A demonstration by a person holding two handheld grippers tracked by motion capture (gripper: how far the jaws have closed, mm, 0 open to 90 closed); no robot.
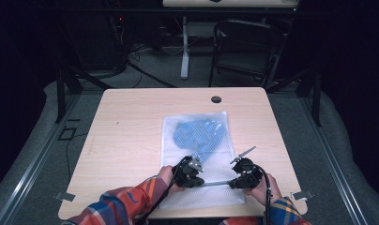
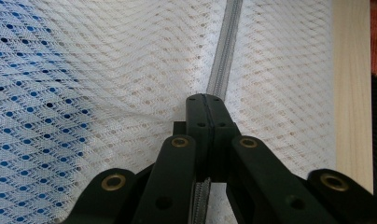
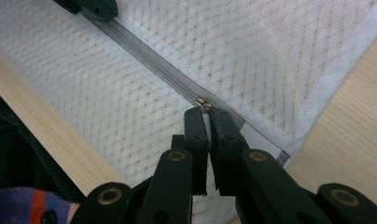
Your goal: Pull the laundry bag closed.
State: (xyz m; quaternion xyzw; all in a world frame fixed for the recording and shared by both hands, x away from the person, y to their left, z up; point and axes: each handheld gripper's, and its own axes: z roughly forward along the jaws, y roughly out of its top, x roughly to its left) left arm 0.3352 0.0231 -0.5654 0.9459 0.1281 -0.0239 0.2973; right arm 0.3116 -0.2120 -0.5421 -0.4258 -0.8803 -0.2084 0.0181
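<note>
Black jaws of the right gripper [image 3: 206,111] rise from the bottom of the right gripper view, pressed together on the small metal zipper pull [image 3: 204,103] at their tips. From there the grey zipper [image 3: 149,63] runs up and to the upper left of that frame, toward the left gripper [image 3: 91,5], whose black body sits on the same line. In the left gripper view its jaws are shut tight, pinching the mesh bag [image 2: 107,84] right at the zipper [image 2: 226,51], which runs straight up the frame.

In the high view the white bag [image 1: 197,140] lies in the middle of the table [image 1: 126,136], a blue item [image 1: 197,133] inside its far half. The zipper [image 1: 216,183] lies across the near part, left to right in the frame, between the left gripper [image 1: 191,174] and the right gripper [image 1: 244,176].

The pull sits at the right end of that line, by the bag's edge, so any slide would probably go leftward along the zipper, toward the anchoring left gripper
</note>
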